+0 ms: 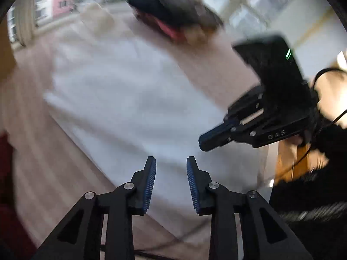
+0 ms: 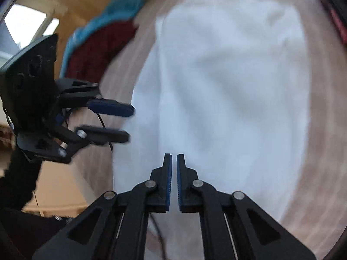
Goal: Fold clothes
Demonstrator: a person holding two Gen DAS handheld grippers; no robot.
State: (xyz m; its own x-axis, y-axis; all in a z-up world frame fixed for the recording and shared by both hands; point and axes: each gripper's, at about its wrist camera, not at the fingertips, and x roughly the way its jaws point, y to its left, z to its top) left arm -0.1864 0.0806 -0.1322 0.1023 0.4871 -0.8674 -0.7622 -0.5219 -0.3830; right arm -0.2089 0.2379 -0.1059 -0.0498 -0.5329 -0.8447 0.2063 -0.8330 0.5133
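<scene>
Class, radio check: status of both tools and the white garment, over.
Left tool open, empty. Right tool nearly shut, holding nothing. White garment spread flat below both. Dark clothes pile beyond it, out of the way.

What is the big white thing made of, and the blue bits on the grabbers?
The white garment looks like soft, matte woven or knit fabric: it lies in gentle wrinkles, though blur hides the weave. The blue pads on the left tool look like ridged rubber or plastic, judging by fine ribs along them.
</scene>
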